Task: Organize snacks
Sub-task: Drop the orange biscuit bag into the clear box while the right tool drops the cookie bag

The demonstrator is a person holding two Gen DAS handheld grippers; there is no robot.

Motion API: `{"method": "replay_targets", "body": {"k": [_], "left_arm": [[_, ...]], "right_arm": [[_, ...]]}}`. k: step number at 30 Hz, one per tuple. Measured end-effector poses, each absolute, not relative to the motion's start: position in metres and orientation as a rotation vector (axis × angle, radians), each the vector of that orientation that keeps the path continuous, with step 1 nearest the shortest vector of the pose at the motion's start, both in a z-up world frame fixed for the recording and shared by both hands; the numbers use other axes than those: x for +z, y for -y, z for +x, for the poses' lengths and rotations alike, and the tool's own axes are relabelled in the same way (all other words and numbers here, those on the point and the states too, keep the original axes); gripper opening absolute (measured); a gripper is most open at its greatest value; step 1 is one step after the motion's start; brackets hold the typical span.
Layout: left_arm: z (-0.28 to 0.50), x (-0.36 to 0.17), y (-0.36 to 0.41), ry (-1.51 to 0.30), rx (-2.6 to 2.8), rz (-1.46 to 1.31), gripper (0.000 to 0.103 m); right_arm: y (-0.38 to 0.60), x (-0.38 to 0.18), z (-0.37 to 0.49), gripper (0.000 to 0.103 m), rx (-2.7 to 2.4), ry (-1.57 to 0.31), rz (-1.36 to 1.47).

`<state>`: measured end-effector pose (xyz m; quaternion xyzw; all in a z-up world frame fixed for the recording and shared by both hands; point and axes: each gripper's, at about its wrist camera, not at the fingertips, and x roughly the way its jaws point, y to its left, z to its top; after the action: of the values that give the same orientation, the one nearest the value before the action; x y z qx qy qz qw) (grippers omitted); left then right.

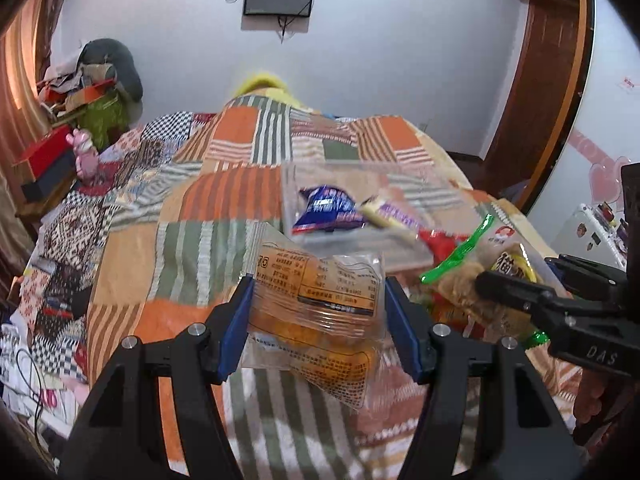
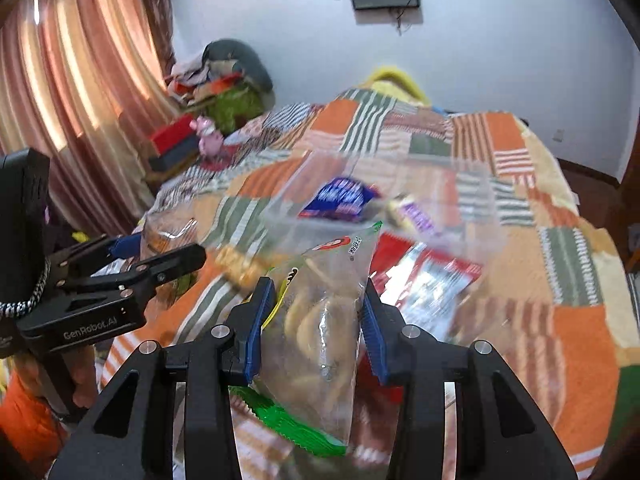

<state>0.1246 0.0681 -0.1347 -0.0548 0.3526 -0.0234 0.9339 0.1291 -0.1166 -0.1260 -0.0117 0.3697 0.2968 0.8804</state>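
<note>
My left gripper (image 1: 318, 320) is shut on a clear packet of orange snacks (image 1: 316, 316), held above the bed. My right gripper (image 2: 318, 320) is shut on a clear green-edged bag of biscuits (image 2: 320, 320); it also shows in the left wrist view (image 1: 480, 280). A clear plastic box (image 1: 360, 204) lies ahead on the quilt, holding a blue packet (image 1: 326, 208) and a purple-and-yellow bar (image 1: 390, 210). The box (image 2: 400, 208), blue packet (image 2: 340, 198) and bar (image 2: 414, 214) show in the right wrist view too. A red-and-silver packet (image 2: 434, 284) lies by the box.
The patchwork quilt (image 1: 160, 248) covers the bed. Boxes, a pink toy (image 1: 84, 154) and a cluttered pile stand at the left by the curtain (image 2: 60, 100). A wooden door frame (image 1: 552, 80) is at the right. The left gripper shows in the right wrist view (image 2: 160, 256).
</note>
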Motion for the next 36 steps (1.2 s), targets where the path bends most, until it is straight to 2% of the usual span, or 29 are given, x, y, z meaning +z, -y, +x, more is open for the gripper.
{"method": "replay_targets", "body": {"k": [19, 36], "left_arm": [[0.233, -0.123, -0.036, -0.693, -0.084, -0.070, 0.063], [0.315, -0.179, -0.008, -0.864, -0.174, -0.076, 0.067]], "right_arm": [[0.169, -0.107, 0.219, 0.039, 0.478, -0.702, 0.052], [0.153, -0.153, 0.280, 0.040, 0.469, -0.817, 0.004]]}}
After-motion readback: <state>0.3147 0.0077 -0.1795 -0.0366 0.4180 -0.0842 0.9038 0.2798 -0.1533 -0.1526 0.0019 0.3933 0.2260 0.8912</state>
